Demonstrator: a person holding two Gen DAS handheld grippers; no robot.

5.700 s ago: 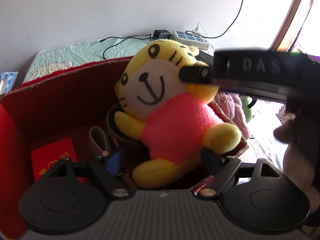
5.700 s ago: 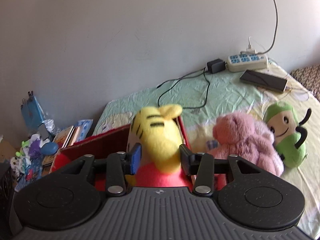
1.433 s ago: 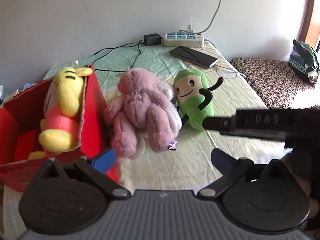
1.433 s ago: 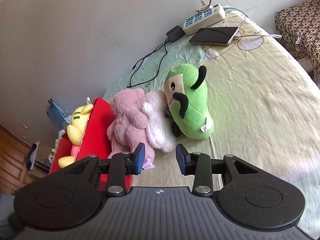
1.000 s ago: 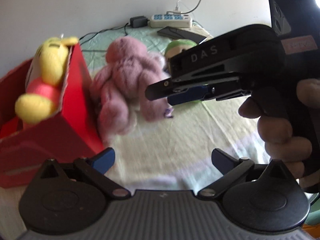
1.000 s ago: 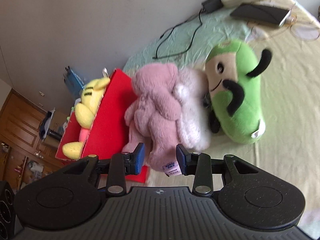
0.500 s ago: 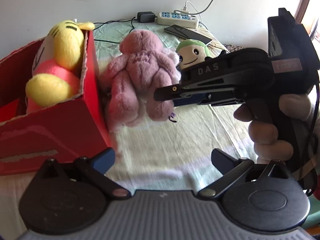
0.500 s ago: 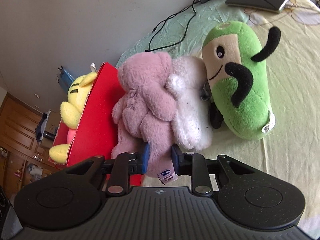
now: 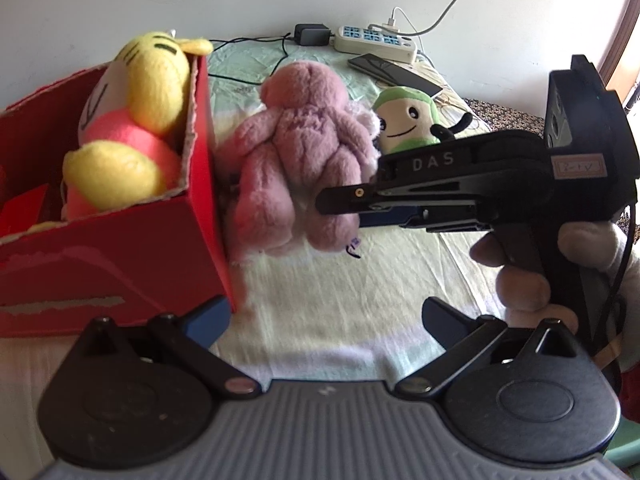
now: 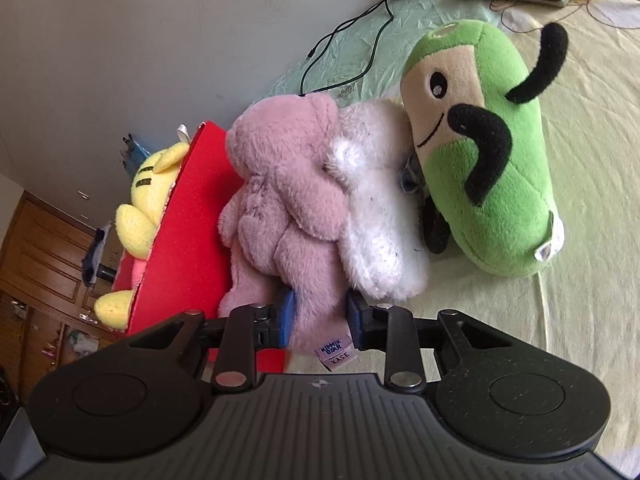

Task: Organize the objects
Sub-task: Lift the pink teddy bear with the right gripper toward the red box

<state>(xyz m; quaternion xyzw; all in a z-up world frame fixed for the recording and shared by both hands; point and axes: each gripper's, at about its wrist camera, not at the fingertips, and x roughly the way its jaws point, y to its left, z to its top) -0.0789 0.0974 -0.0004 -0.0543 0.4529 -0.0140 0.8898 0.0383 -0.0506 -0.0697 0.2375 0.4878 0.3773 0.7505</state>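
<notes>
A pink plush bear [image 9: 296,160] lies face down on the bed beside a red cardboard box [image 9: 120,256]. It also shows in the right wrist view [image 10: 280,204]. A yellow tiger plush [image 9: 132,116] sits in the box. A green plush [image 9: 404,120] lies to the right of the bear, touching it. My right gripper [image 10: 318,316] is shut on the bear's leg, and it shows from the side in the left wrist view [image 9: 344,208]. My left gripper [image 9: 324,316] is open and empty, low over the sheet near the box corner.
A power strip [image 9: 374,42], a charger [image 9: 312,34], cables and a phone [image 9: 394,68] lie at the far end of the bed by the wall. A patterned cushion [image 9: 508,116] is at the right. Wooden cabinets [image 10: 36,272] stand beyond the box.
My right gripper moved in on the pink bear's leg and closed on it. My left gripper stayed open and drew back toward the box corner.
</notes>
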